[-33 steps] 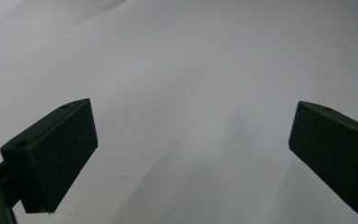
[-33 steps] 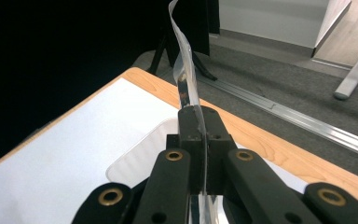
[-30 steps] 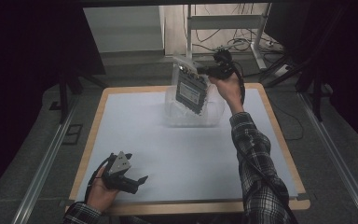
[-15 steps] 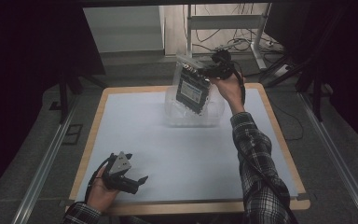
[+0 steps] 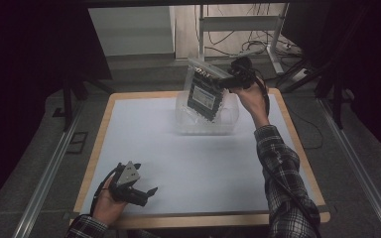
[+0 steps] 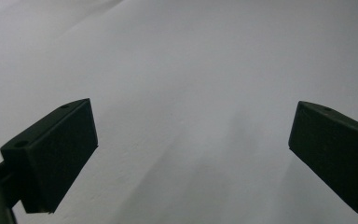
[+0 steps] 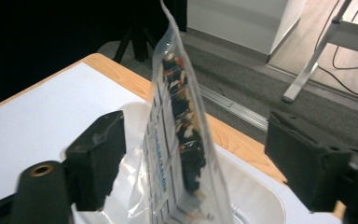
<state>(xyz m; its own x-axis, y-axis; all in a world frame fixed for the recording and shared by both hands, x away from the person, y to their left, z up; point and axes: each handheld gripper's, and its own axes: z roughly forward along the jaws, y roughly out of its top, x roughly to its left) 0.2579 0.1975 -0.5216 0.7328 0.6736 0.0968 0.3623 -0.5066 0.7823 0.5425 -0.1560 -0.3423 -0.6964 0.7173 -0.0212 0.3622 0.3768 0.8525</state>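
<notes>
- A clear plastic pouch (image 5: 206, 91) with a printed label and dark, mixed contents is seen above the clear plastic tub (image 5: 228, 121), tilted in the high view and edge-on, nearly upright, in the right gripper view (image 7: 179, 140).
- The pouch's lower end is seen inside the tub (image 7: 256, 196) in the right gripper view; whether it touches the bottom cannot be told.
- Crumpled clear film (image 7: 133, 186) is seen in the tub beside the pouch.
- The tub is placed near the far edge of the table (image 5: 129, 148), right of that edge's middle.
- The right gripper (image 5: 228, 79) is held raised at the pouch's upper end; in the right gripper view (image 7: 196, 163) its jaws are seen spread wide on either side of the pouch, with neither jaw pressed against it.
- The left gripper (image 5: 146, 193) is held low near the table's near left corner, well apart from the tub; in the left gripper view (image 6: 191, 154) its jaws are seen spread wide over bare white surface, with nothing between them.
</notes>
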